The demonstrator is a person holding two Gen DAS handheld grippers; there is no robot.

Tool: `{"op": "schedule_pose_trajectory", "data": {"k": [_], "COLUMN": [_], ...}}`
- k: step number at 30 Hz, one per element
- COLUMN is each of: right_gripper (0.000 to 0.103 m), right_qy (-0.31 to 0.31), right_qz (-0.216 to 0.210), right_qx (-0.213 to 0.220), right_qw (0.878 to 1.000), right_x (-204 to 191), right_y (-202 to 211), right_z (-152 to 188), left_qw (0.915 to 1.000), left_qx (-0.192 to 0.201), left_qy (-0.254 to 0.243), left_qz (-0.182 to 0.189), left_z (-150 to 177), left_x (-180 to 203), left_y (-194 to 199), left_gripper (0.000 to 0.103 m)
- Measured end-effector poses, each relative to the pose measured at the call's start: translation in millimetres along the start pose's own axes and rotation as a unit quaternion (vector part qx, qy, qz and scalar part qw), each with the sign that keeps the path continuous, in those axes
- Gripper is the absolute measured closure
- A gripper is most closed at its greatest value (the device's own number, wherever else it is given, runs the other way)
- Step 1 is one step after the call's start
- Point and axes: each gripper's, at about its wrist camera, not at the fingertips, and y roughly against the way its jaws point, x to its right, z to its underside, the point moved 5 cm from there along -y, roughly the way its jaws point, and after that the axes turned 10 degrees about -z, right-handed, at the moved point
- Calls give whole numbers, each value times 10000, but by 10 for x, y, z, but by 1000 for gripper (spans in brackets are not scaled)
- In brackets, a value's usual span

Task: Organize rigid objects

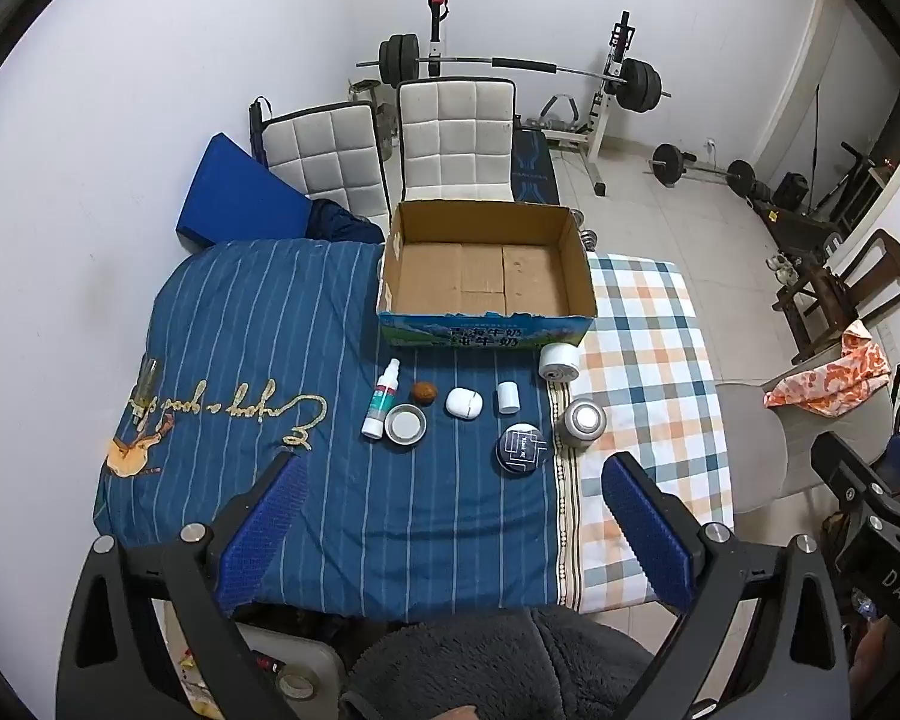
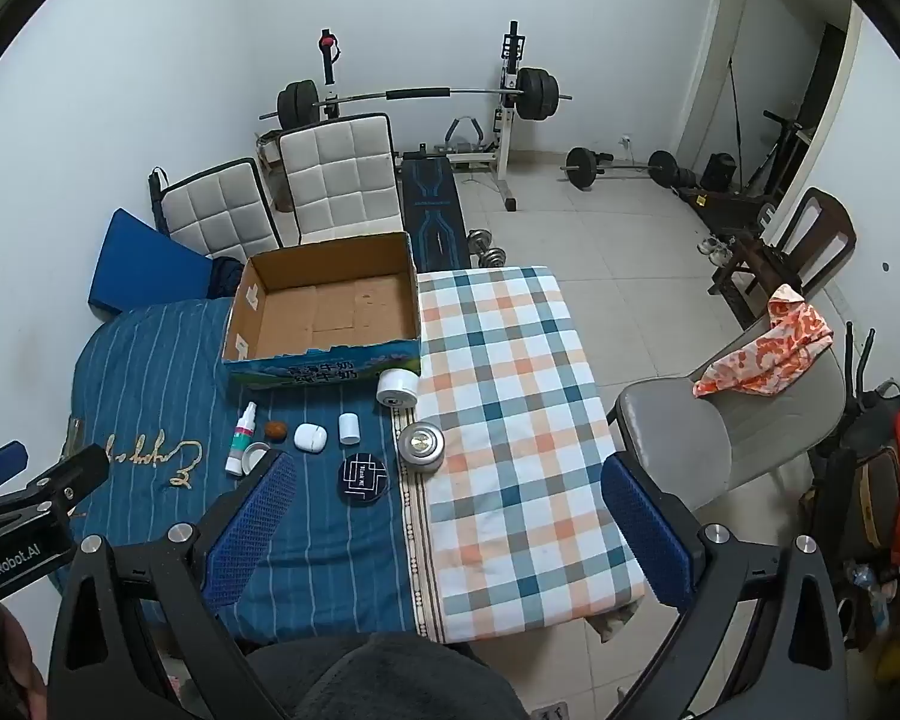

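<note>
A table draped in a blue striped cloth [image 1: 258, 330] on one side and a checked cloth [image 2: 510, 408] on the other fills the middle of both views. At its far edge sits an open cardboard box [image 1: 486, 276], nothing inside it but its bare brown floor.

In front of the box the small things lie in a loose row on the blue cloth. A black round tin [image 1: 522, 449] is nearest the camera, with a silver tin [image 1: 582, 421] just beside it at the seam between the cloths. A white roll [image 1: 559, 362] lies close to the box's front corner. Farther left come a shallow metal dish [image 1: 406, 423], a white spray bottle [image 1: 381, 399] lying touching or nearly touching that dish, a white oval case [image 1: 464, 403], a small white cylinder [image 1: 508, 397] and a brown ball [image 1: 424, 392], possibly a nut.

The left gripper [image 1: 450, 534] hangs above the table's near edge, jaws spread wide and holding nothing. The right gripper [image 2: 444, 534] does likewise, fingers apart over the checked cloth.
</note>
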Motion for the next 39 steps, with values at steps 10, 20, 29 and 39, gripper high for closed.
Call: {"op": "schedule_pose_trajectory", "data": {"k": [10, 20, 29, 39], "right_gripper": [0, 0, 0, 0], "right_qy": [-25, -39, -49, -55], "right_qz": [-9, -1, 42, 85], "right_qx": [-15, -32, -13, -27], "right_qw": [10000, 10000, 10000, 9999], "right_x": [56, 130, 211, 295], "right_y": [-21, -47, -93, -124], "right_z": [-1, -23, -10, -18], "left_qw": [10000, 10000, 10000, 10000], "left_qx": [-1, -18, -40, -72], "left_qy": [10, -8, -10, 4], "left_qz": [14, 3, 0, 38], "left_z": [2, 0, 49, 127], "left_x": [6, 8, 69, 78], "left_y": [8, 5, -32, -67], "left_gripper": [2, 2, 2, 2]}}
